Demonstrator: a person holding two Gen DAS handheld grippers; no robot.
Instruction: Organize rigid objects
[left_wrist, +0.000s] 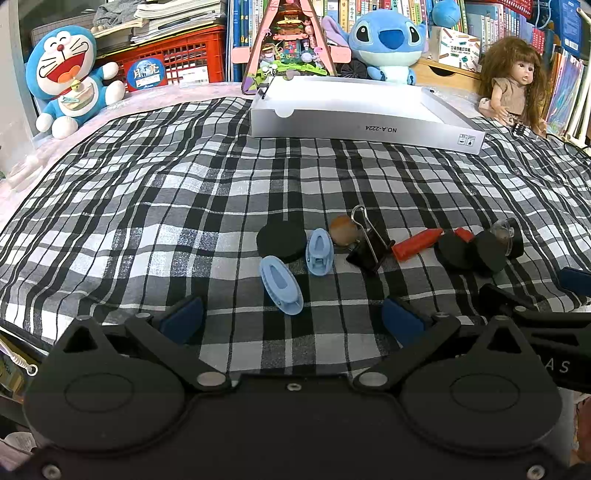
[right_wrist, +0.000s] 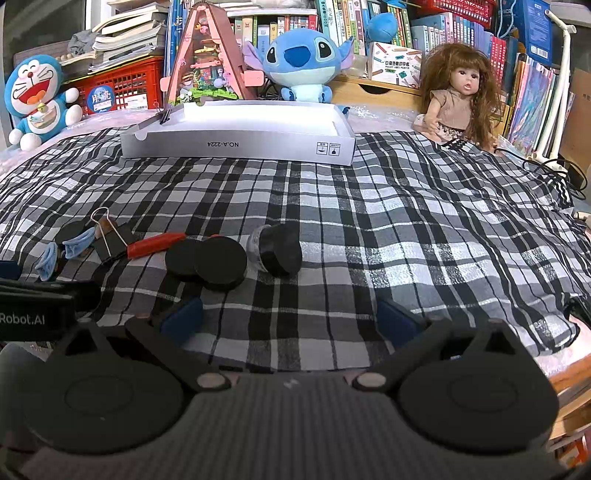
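Small rigid objects lie in a row on the checked cloth: two light blue clips (left_wrist: 281, 284) (left_wrist: 319, 251), a black disc (left_wrist: 281, 240), a brown round piece (left_wrist: 344, 229), a black binder clip (left_wrist: 369, 251), a red piece (left_wrist: 415, 243), two more black discs (right_wrist: 205, 260) and a clear-based black knob (right_wrist: 275, 249). A shallow grey box (left_wrist: 365, 122), also in the right wrist view (right_wrist: 236, 146), stands open at the back. My left gripper (left_wrist: 291, 319) is open and empty just before the blue clips. My right gripper (right_wrist: 290, 317) is open and empty in front of the discs.
Stuffed toys, a Doraemon (left_wrist: 68, 79) and a Stitch (left_wrist: 388, 44), a doll (right_wrist: 461, 96), a red crate (left_wrist: 173, 61) and bookshelves line the back. Cables (right_wrist: 554, 166) lie at the right edge of the cloth.
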